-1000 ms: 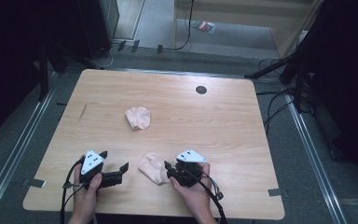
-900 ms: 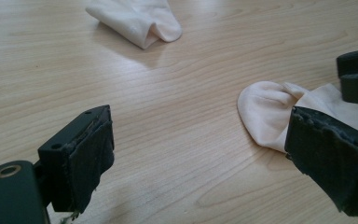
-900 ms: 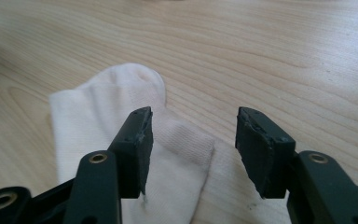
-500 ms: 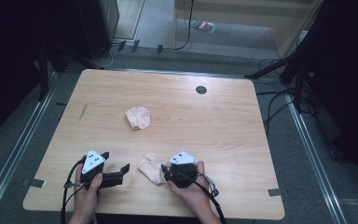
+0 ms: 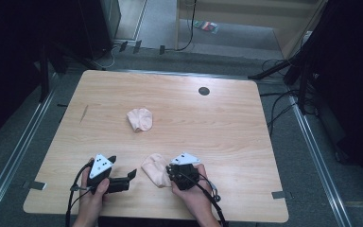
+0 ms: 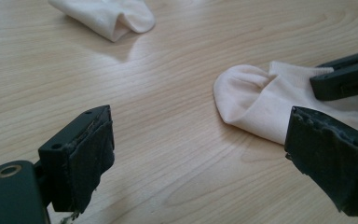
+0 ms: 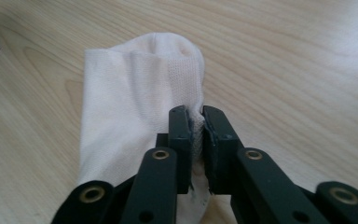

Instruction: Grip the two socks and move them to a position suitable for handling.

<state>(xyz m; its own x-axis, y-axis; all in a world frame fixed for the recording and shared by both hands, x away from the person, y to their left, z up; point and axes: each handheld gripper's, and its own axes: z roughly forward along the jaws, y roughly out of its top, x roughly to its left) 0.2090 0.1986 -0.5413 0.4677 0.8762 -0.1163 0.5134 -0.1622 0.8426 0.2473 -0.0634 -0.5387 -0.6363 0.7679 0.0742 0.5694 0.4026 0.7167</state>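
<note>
Right tool (image 7: 196, 122) closed, pinching pale sock (image 7: 135, 93) edge.

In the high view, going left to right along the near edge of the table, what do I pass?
Left gripper, jaws open → near sock → right gripper, shut on that sock's edge. The far sock lies farther back, out of this row.

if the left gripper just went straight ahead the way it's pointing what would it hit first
Probably the near sock, which the right gripper pinches by its edge. The left gripper, jaws open, points along the bare table with that sock ahead towards its right jaw. The far sock lies well beyond; depth is uncertain.
</note>
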